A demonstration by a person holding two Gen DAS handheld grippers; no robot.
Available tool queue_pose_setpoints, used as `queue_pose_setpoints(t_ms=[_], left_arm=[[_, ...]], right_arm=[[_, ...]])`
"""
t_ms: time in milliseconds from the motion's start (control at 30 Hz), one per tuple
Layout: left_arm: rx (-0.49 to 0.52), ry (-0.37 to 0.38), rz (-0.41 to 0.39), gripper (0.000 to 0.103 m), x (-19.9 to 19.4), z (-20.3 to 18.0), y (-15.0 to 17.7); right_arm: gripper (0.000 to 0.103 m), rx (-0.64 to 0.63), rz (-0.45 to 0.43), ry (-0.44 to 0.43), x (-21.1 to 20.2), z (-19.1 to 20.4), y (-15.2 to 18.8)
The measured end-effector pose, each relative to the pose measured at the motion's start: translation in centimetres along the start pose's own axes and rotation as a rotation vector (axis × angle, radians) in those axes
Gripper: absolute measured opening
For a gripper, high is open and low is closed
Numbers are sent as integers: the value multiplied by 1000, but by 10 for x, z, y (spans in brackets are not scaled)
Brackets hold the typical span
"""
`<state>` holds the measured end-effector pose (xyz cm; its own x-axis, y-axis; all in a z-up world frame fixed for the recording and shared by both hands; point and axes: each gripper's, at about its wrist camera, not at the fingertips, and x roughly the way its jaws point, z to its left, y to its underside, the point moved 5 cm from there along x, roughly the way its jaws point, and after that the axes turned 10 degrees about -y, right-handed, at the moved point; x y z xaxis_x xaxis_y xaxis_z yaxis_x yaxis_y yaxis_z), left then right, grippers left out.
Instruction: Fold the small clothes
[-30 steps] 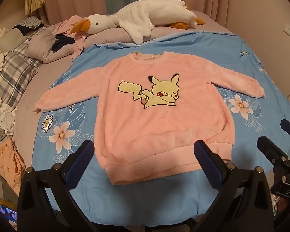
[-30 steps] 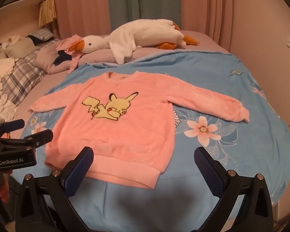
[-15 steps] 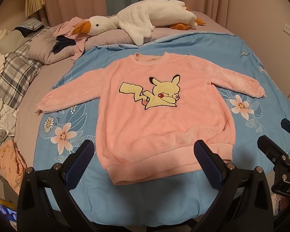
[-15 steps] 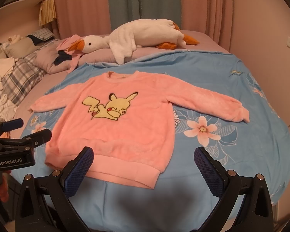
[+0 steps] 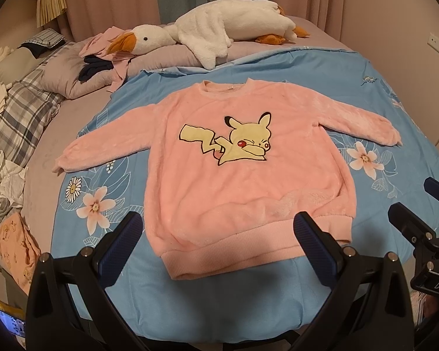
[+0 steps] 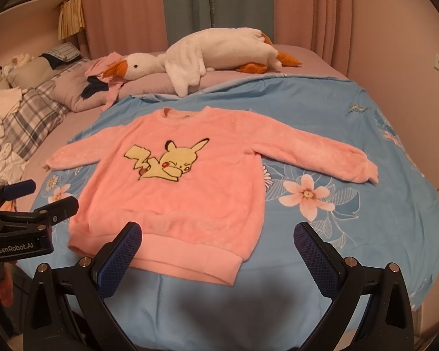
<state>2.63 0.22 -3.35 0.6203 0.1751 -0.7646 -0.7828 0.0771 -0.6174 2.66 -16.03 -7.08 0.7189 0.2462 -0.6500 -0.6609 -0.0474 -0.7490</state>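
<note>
A fuzzy pink sweatshirt (image 5: 243, 181) with a yellow Pikachu print lies flat, face up, on a blue floral sheet (image 5: 219, 298), both sleeves spread out; it also shows in the right wrist view (image 6: 175, 193). My left gripper (image 5: 218, 231) is open and empty, held above the hem. My right gripper (image 6: 216, 239) is open and empty, above the hem's right corner. The right gripper shows at the right edge of the left wrist view (image 5: 418, 210). The left gripper shows at the left edge of the right wrist view (image 6: 35, 199).
A white plush goose (image 5: 219, 29) lies across the pillows at the head of the bed. Plaid bedding and loose clothes (image 5: 11, 134) are piled along the left side. An orange garment (image 5: 14, 248) hangs at the near left edge. A wall (image 6: 409, 44) stands to the right.
The left wrist view has shifted slightly, so the sweatshirt sits a little lower and closer. Both grippers stay open and nothing was grasped.
</note>
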Motion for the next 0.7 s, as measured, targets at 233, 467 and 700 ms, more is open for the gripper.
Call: queue_pose_setpoints(t_ms=[233, 467, 700], left_arm=[[1, 1, 2, 103, 0, -1, 1], [1, 1, 2, 103, 0, -2, 1], [5, 3, 10, 103, 3, -5, 3]], right_arm=[[103, 2, 0, 0, 0, 0, 0], [103, 0, 4, 2, 2, 0, 3], [103, 4, 6, 2, 3, 1, 3]])
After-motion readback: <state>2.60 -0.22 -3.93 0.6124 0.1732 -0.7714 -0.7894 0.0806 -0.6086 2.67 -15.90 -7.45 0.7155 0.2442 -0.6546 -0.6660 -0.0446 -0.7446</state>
